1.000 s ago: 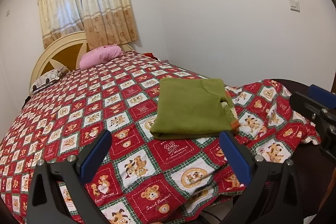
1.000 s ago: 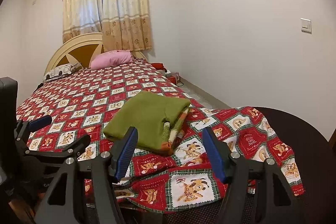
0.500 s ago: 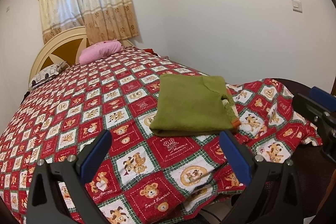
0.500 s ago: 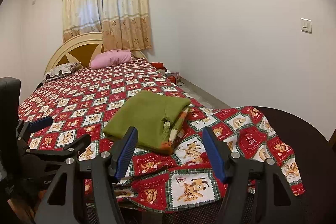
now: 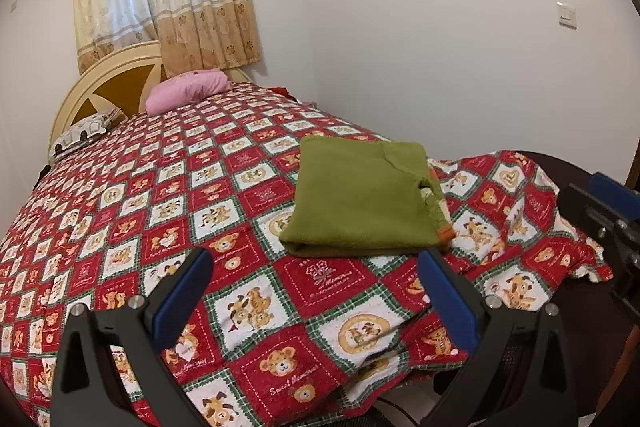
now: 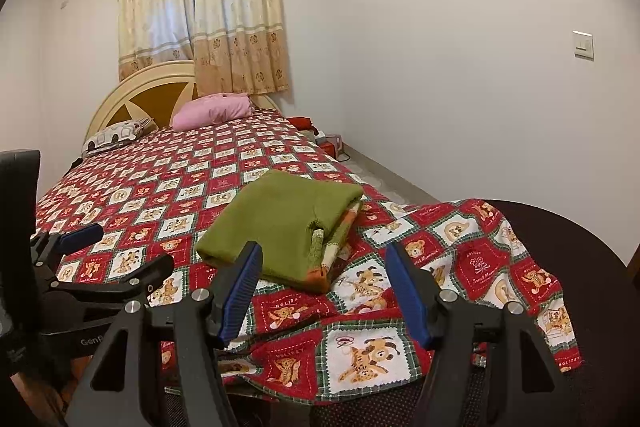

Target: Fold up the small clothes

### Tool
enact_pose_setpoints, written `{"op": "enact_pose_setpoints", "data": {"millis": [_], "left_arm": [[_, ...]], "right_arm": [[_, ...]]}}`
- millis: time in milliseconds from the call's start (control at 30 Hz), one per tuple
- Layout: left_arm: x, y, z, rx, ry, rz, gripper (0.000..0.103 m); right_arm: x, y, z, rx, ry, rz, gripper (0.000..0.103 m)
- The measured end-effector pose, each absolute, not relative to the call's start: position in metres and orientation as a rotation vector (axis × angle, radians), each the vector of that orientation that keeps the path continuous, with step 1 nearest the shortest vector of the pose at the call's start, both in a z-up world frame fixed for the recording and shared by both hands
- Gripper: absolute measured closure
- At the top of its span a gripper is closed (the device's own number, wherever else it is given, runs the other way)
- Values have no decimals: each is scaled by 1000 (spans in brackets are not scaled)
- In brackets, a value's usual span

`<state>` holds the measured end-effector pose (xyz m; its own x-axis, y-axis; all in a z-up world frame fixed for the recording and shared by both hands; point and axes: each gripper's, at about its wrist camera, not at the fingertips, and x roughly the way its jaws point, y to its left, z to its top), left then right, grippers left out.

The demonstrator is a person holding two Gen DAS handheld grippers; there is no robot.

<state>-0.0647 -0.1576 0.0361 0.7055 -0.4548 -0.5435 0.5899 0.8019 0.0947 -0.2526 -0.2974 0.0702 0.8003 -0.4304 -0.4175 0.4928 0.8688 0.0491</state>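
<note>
Green garment (image 5: pixel 362 203), red-checked bear bedspread (image 5: pixel 168 195)

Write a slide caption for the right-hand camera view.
Open right tongs hover before a folded green garment on the patchwork bedspread.

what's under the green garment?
The folded green garment lies on the red teddy-bear bedspread. An orange-striped layer peeks from its right edge. The bedspread beneath it is covered; nothing else shows.
</note>
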Motion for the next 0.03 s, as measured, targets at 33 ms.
{"op": "enact_pose_setpoints", "data": {"millis": [33], "left_arm": [[-64, -158, 36, 273, 532, -588, 0]], "right_arm": [[-253, -297, 69, 159, 409, -498, 38]]}}
